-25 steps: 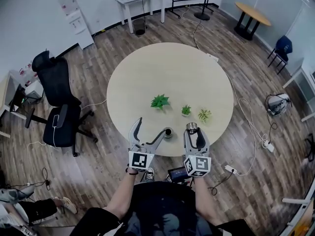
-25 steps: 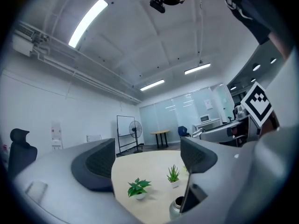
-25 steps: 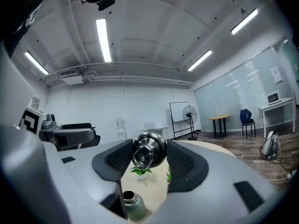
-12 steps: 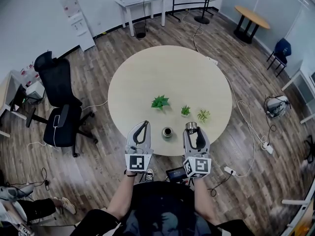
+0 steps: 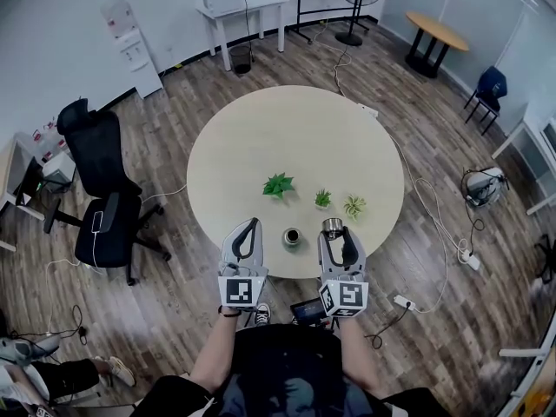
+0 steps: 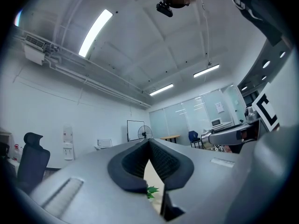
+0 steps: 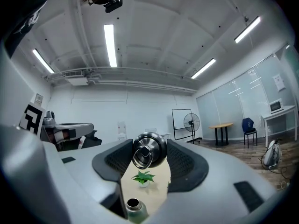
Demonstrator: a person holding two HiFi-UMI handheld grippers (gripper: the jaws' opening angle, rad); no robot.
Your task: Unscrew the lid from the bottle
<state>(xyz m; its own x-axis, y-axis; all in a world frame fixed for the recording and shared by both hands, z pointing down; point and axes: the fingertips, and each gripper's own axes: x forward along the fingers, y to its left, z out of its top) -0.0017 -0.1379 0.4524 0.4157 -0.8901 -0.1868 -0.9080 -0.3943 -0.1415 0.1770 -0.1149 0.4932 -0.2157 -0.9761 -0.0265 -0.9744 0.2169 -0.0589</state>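
Head view, left to right.

- Black office chair (image 5: 102,189) on the wood floor, well left of the round table (image 5: 295,137).
- Left gripper (image 5: 251,226) held above the table's near edge. In the left gripper view (image 6: 149,146) its jaws have just closed. The ribbed pads meet at the tips and nothing is between them. A scrap of green leaf shows through the slit below.
- Green leafy plant (image 5: 278,185) in a small pot on the table, beyond the grippers.
- Bottle (image 5: 292,235) stands upright on the table near the near edge, between the 2 grippers and touched by neither. Its mouth is open and dark, with no lid on it. In the right gripper view (image 7: 133,208) it sits low in the frame, below the jaws, neck and rim showing.
- Second, smaller plant (image 5: 322,199) is just beyond the bottle, to its right.
- Right gripper (image 5: 337,233) is partly open, its 2 pads pressing on either side of the lid (image 5: 333,226). The lid is clear of the bottle and held to its right. In the right gripper view (image 7: 149,158) the lid (image 7: 149,150) is a rounded steel cap with a wire ring hanging from its top, filling the gap near the tips.
- Third plant (image 5: 354,205), pale and variegated, is rightmost of the 3.
- 1 plant is also seen past the jaws in the right gripper view (image 7: 142,177).
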